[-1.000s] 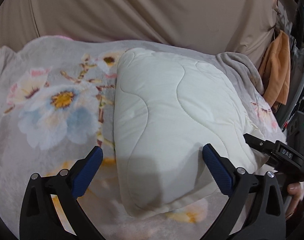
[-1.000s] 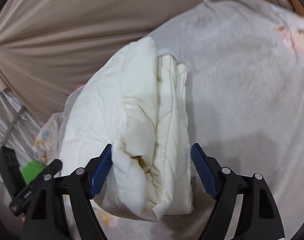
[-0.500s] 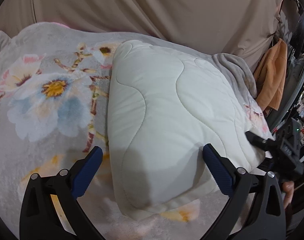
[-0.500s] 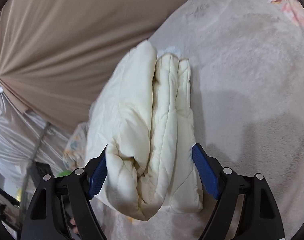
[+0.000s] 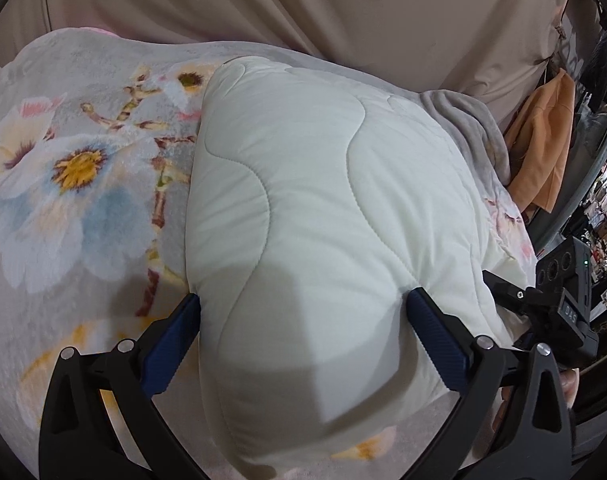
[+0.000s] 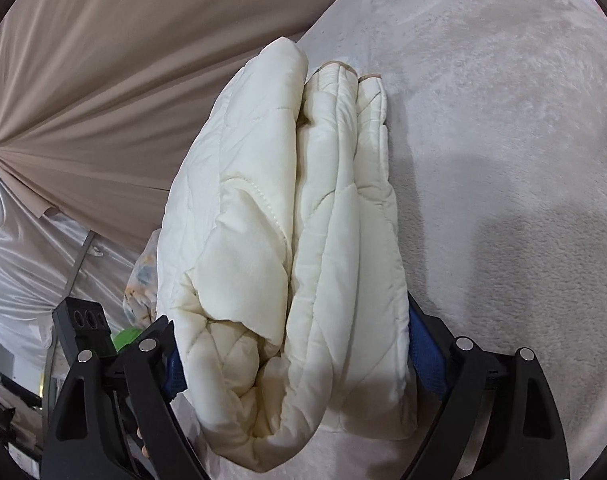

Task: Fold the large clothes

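Bed with a floral blanket (image 5: pixel 75 184), beige curtain (image 5: pixel 303 4) behind. The folded cream quilt (image 5: pixel 323 216) lies on the blanket, stacked in thick layers. Both tongs have pushed in closer since a second ago. The right tongs (image 6: pixel 295 344) have just been opening wider and straddle the folded end, pads at its sides. The left tongs (image 5: pixel 303 320), spread, straddle the near corner. Folding looks nearly done; likely squaring or lifting comes next.
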Tool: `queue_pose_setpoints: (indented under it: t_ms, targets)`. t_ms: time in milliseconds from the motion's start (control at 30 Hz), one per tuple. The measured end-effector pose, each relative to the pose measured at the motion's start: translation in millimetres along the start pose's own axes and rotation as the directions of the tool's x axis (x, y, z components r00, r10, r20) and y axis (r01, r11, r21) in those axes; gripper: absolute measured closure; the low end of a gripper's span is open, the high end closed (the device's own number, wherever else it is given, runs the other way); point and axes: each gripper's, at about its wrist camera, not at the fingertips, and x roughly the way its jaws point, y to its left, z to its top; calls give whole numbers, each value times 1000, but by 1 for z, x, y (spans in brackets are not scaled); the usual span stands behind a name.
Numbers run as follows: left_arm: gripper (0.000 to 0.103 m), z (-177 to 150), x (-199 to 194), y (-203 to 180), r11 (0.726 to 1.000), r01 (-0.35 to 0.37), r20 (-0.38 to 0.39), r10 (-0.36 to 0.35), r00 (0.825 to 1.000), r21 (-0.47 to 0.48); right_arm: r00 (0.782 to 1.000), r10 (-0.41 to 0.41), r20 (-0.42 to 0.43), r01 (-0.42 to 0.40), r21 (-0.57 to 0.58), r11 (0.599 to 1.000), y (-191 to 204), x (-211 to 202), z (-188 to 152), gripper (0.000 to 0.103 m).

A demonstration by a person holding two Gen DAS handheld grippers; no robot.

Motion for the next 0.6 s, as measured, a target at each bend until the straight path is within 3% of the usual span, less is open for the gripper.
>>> queue_pose_setpoints:
  t_ms: [67,200,300,467,600]
  targets:
    - [5,3,3,0,1000,-20,3,20,1000,7,1000,3,1,-3,-1,1000,0,1,1,18]
    - [5,4,2,1,1000,-25,0,25,1000,9,1000,-21,18,21,-30,999,4,-3,-2,34]
    - [5,2,-6,5,1000,-27,15,27,1000,0,999,-31,27,33,-50,998,9,-4,-6,39]
    - [5,0,-9,8,999,-33,16,33,999,17,999,-36,26,37,-52,998,13,-1,-8,39]
    - [5,2,5,18,998,43,-27,-44,999,-35,1000,-23,14,23,-33,999,5,0,-7,36]
